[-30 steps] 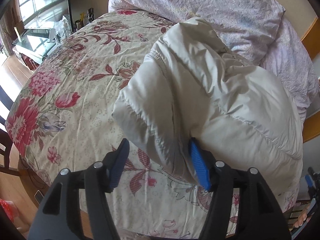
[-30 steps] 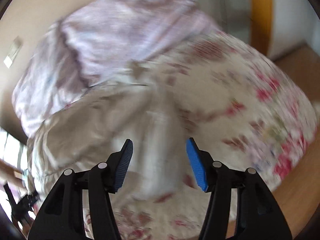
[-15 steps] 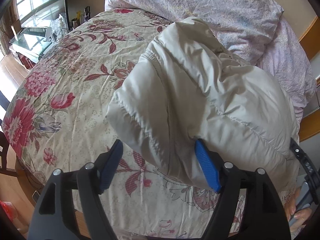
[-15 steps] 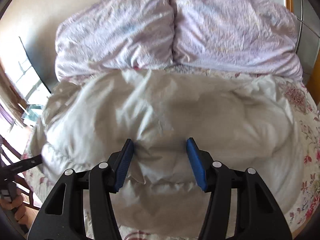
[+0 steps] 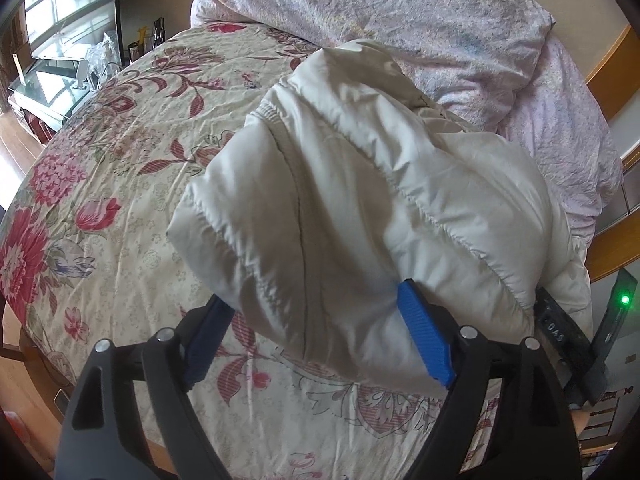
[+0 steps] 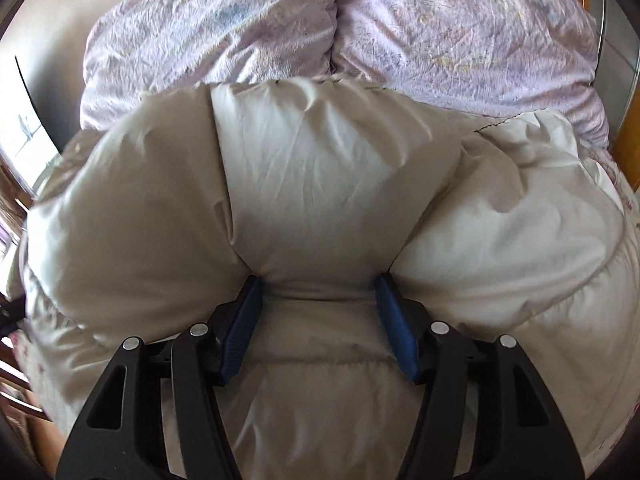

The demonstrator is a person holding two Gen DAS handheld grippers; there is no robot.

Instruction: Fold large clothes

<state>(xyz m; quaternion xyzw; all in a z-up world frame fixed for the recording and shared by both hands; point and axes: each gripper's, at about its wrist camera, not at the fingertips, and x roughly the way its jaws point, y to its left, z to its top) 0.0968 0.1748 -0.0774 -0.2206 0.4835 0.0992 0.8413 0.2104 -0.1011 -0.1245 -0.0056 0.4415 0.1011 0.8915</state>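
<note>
A puffy cream-white down jacket (image 5: pixel 360 184) lies bunched on the flowered bedspread (image 5: pixel 120 184), its far end against the lilac pillows. My left gripper (image 5: pixel 312 298) is at the jacket's near corner and its jaws are opening. The corner hangs between them, the right pad (image 5: pixel 424 336) against the fabric and the left pad (image 5: pixel 204 344) partly under the fold. In the right wrist view my right gripper (image 6: pixel 318 280) is sunk into the jacket (image 6: pixel 320 184), a ridge of fabric between its opening jaws. That gripper's black body (image 5: pixel 560 320) shows at the jacket's right edge.
Two lilac pillows (image 6: pixel 360 32) lie at the head of the bed, against the wall. A wooden bed frame (image 5: pixel 608 60) runs along the right. A glass TV stand (image 5: pixel 52 80) with small items is beyond the bed's far left corner. Wooden floor lies below the bed's near edge.
The left jaws have spread wider around the jacket corner. The right gripper swung from the bed's side to face the pillows, then dropped into the jacket.
</note>
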